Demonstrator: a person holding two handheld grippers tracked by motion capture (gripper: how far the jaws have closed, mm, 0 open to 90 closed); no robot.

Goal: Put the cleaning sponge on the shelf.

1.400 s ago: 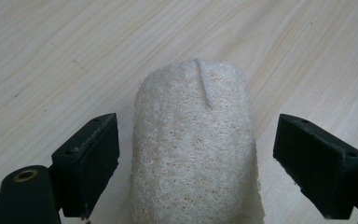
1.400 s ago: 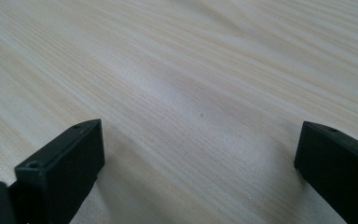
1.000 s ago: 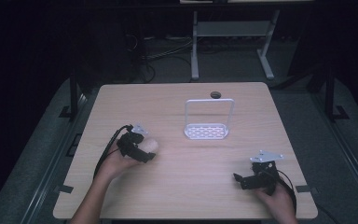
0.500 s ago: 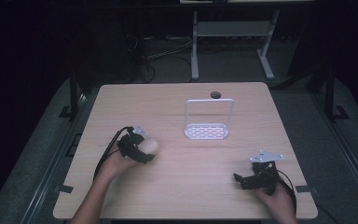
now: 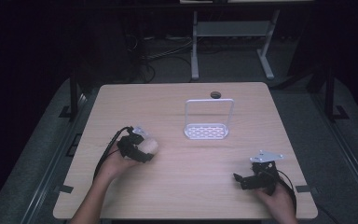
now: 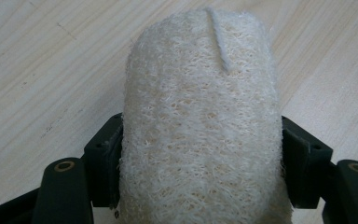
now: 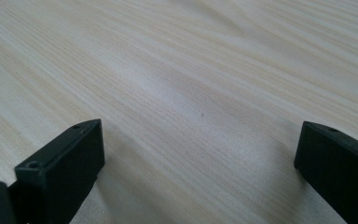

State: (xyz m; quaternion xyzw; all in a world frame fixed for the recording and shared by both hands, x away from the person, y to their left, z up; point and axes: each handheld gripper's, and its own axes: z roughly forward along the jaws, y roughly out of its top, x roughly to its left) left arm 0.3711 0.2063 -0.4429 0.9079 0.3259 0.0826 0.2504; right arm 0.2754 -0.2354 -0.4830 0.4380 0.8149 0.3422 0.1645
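Standing on the wooden table [image 5: 177, 196], the white wire rack [image 5: 208, 122] is well apart from both grippers, with nothing between it and them. Compared with one second ago, nothing has moved: the left gripper [image 5: 137, 148] clamps the pale loofah sponge [image 6: 200, 126] at the table's left, and the right gripper [image 7: 200, 154] rests with jaws wide apart over bare wood. The sponge's lower end is cut off in the left gripper view.

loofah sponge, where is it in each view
High view: the sponge sits left of centre, in the left gripper.
Left gripper view: the sponge stands mid-frame, pinched between the jaws.
Right gripper view: open jaws over bare wood.
Shared landmark: the pale wooden table.
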